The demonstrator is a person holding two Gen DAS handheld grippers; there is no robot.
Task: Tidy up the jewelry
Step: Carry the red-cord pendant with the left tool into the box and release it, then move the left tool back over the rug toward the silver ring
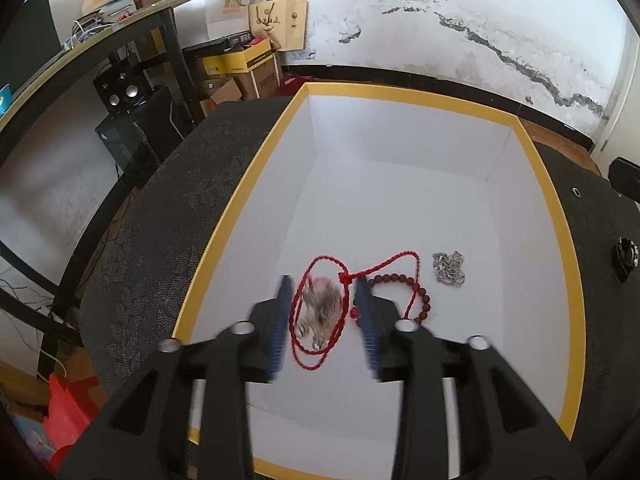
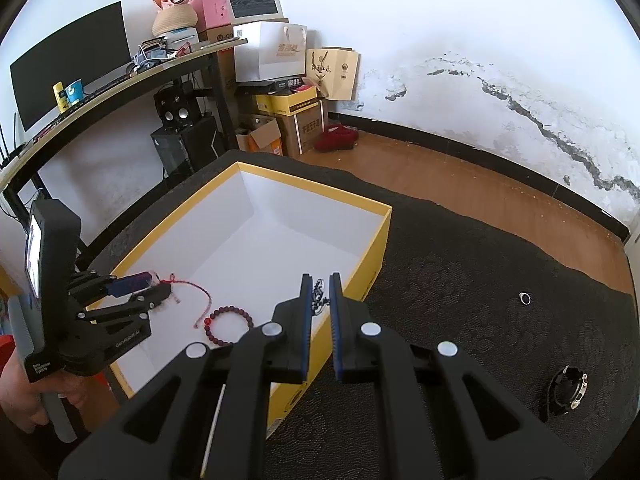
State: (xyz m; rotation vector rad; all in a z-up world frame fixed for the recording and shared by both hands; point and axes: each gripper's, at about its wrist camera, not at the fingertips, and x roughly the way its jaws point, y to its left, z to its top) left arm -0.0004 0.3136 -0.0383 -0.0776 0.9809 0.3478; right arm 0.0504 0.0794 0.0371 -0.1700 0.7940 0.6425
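One yellow-rimmed box sits on the dark patterned table, with three pieces inside: a red cord necklace, a dark bead bracelet and a silver chain. A ring and a watch lie toward the table's right edge. Wood floor, cracked white wall. The left hand-held gripper hangs spread apart over the necklace; the right hand-held gripper is slightly apart over the box's right wall.

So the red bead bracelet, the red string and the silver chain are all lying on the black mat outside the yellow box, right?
Not quite. The red bead bracelet, red string and silver chain all lie inside the yellow box, on its white floor. The left wrist view shows it.
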